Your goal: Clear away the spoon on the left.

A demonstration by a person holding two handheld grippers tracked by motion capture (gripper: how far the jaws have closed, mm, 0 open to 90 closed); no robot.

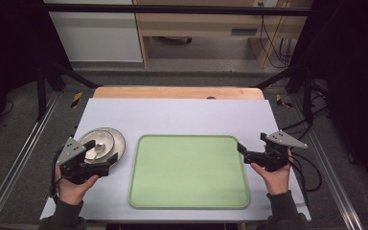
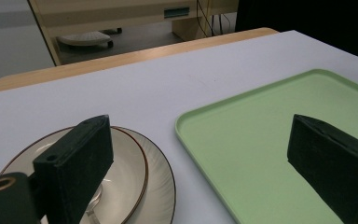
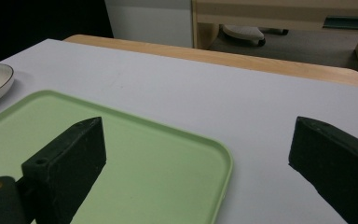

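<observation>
White sheeting covers your table (image 1: 182,112): left tool (image 1: 106,166) gapes beside the plates (image 1: 106,142), right tool (image 1: 242,149) gapes at the tray (image 1: 189,171) edge, ready to load.

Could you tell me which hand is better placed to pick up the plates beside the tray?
Left: the left gripper, jaws open, hovers at the plates; the right gripper is across the tray.

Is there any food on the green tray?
No, the green tray is bare, and the stacked plates sit beside it on the table.
</observation>
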